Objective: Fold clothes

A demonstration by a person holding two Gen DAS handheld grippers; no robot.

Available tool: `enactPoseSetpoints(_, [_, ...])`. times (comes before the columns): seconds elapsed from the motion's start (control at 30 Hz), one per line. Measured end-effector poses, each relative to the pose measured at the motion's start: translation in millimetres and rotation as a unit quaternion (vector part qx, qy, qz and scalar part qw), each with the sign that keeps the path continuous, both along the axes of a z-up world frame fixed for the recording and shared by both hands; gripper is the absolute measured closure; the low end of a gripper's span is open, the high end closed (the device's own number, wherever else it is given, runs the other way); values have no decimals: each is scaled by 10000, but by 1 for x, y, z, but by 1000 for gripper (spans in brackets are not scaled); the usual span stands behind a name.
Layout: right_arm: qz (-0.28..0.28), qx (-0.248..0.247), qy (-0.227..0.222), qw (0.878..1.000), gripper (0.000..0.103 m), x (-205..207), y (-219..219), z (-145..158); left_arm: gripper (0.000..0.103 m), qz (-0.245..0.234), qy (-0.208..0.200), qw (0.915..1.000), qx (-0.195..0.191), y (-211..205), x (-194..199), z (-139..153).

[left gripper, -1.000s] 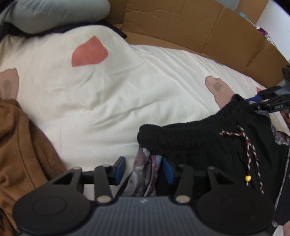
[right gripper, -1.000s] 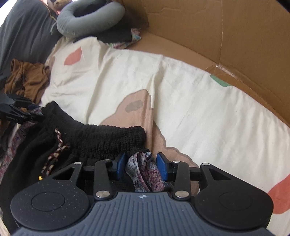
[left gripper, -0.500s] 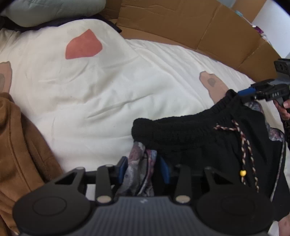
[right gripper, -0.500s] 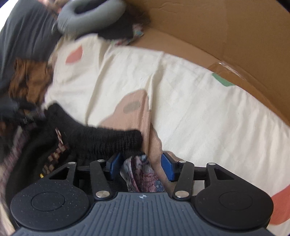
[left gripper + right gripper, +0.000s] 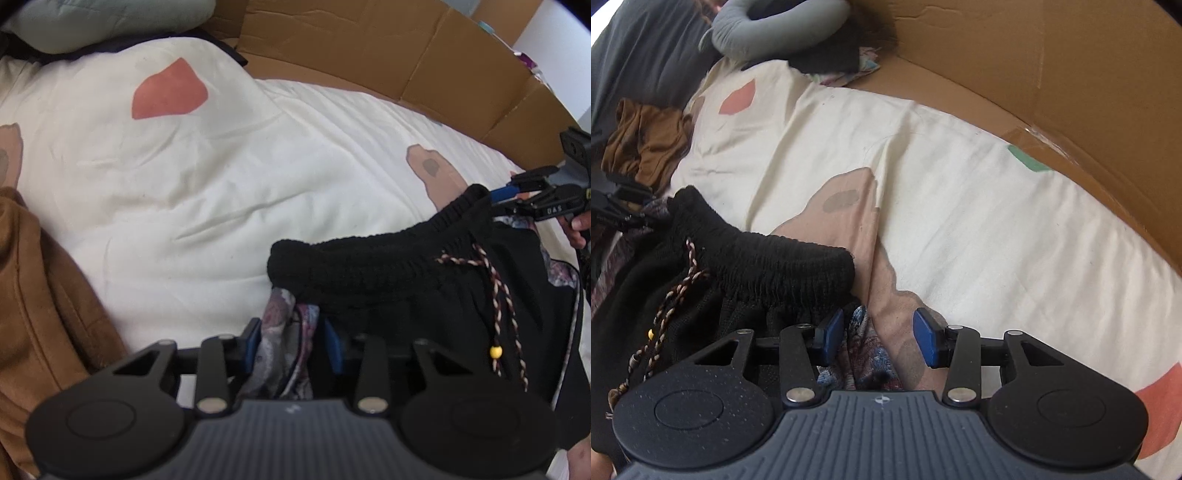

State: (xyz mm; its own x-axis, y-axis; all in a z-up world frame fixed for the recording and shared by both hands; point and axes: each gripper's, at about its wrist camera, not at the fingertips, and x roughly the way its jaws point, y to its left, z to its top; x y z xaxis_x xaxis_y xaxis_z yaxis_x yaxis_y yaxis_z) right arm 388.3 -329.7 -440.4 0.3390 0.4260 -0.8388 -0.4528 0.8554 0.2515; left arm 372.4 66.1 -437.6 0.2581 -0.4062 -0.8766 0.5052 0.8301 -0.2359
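A pair of black shorts with an elastic waistband, a braided drawstring and a patterned lining lies on the cream bedsheet. My left gripper is shut on the patterned fabric at the waistband's left corner. In the right wrist view the shorts lie at lower left. My right gripper is open, its blue pads wide apart, with the patterned fabric loose between them. The right gripper also shows at the far right of the left wrist view.
A brown garment lies bunched at the left, also seen in the right wrist view. A cardboard wall runs along the bed's far side. A grey pillow sits at the top left.
My right gripper has opened and let go of the patterned fabric at the waistband's right corner. My left gripper has closed on the fabric at the left corner.
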Motion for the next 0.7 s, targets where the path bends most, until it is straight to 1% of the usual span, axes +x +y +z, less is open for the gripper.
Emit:
enactPoseSetpoints(0.07, [138, 39, 5, 9999, 66, -2, 2, 3, 65, -1, -2, 10000, 9, 0, -1, 0])
enactPoseSetpoints(0.2, [427, -77, -24, 9991, 66, -7, 10, 4, 65, -25, -12, 10000, 38, -2, -1, -2])
enactPoseSetpoints(0.27, [545, -73, 3, 9985, 71, -9, 15, 4, 65, -51, -24, 10000, 57, -2, -1, -1])
enactPoseSetpoints(0.3, [611, -100, 19, 9981, 72, -10, 18, 4, 65, -75, -40, 9999, 71, -3, -1, -1])
enactPoseSetpoints(0.43, [920, -362, -72, 9951, 70, -14, 28, 6, 65, -130, -95, 9998, 98, -4, -2, -2])
enactPoseSetpoints(0.53, [1033, -504, -155, 9933, 69, -15, 34, 6, 63, -174, -134, 9997, 127, -6, -2, -3])
enactPoseSetpoints(0.57, [1052, -528, -173, 9929, 68, -15, 36, 6, 62, -192, -139, 9996, 139, -7, -2, -4])
enactPoseSetpoints(0.6, [1065, -545, -188, 9926, 65, -15, 38, 5, 62, -210, -143, 9996, 152, -7, -1, -4])
enactPoseSetpoints(0.7, [1077, -539, -209, 9925, 60, -16, 42, 3, 61, -238, -110, 9996, 137, -8, 0, -5])
